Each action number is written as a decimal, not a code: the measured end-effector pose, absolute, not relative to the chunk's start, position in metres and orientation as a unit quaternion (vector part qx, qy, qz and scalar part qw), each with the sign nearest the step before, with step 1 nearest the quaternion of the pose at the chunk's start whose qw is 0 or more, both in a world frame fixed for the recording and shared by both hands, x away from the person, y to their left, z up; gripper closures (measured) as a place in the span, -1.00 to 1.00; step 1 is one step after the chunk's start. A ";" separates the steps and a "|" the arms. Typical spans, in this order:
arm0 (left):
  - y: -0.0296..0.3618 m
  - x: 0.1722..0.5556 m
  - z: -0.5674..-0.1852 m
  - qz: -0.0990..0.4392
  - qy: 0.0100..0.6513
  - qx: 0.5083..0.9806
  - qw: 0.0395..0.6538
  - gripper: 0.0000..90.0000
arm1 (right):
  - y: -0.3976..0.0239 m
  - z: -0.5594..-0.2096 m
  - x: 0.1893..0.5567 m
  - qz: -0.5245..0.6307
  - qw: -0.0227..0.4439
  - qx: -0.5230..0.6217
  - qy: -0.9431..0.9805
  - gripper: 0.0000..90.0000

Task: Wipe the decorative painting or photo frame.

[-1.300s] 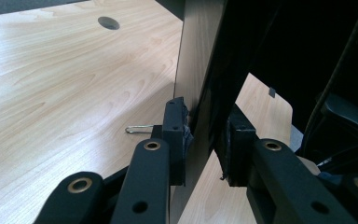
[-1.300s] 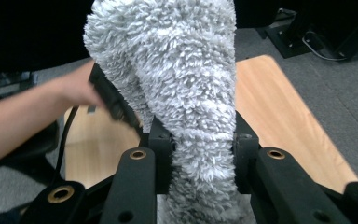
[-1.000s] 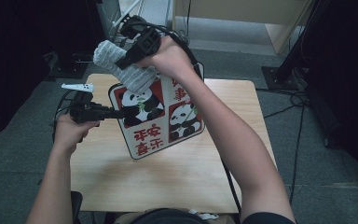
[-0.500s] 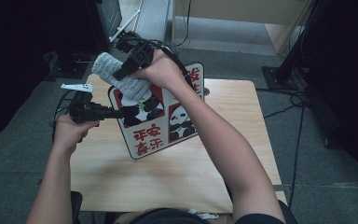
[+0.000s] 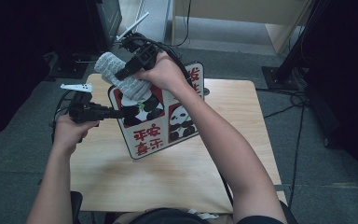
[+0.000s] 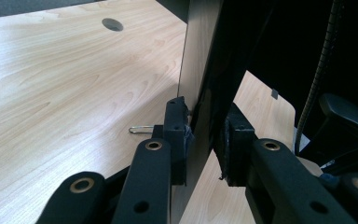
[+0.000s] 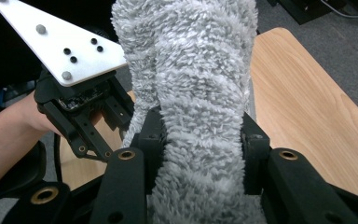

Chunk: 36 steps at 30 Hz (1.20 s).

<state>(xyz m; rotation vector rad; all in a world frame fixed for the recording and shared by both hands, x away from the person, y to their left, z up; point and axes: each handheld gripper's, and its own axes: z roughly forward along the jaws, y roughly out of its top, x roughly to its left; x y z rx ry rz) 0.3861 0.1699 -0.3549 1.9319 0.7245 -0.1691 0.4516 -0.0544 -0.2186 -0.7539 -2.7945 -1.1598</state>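
Board: a picture board [image 5: 161, 119] with pandas and red characters is standing tilted over the middle of the worktop [image 5: 242, 140], its printed face turned toward the person.
Cloth: a fluffy grey cloth [image 5: 121, 77] is lying against the board's edge at 11 o'clock.
Right tongs [image 5: 123, 73]: pinching the cloth, their jaws pressing into its pile from both sides [image 7: 200, 140].
Left tongs [image 5: 121, 113]: clamping the board's edge at 9 o'clock, one jaw on each face of the panel [image 6: 200, 140].
Worktop: pale wood, with a round hole [image 6: 112, 24] near its far edge.
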 end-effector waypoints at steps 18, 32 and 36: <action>0.170 0.385 -0.355 -0.070 0.305 0.800 0.511 0.69 | -0.078 -0.222 0.455 -0.387 0.004 -0.255 -0.886 0.35; 0.170 0.385 -0.355 -0.070 0.305 0.800 0.511 0.69 | -0.101 -0.223 0.460 -0.392 0.000 -0.274 -0.878 0.31; 0.170 0.384 -0.355 -0.068 0.305 0.801 0.511 0.69 | -0.106 -0.223 0.460 -0.394 -0.002 -0.276 -0.877 0.31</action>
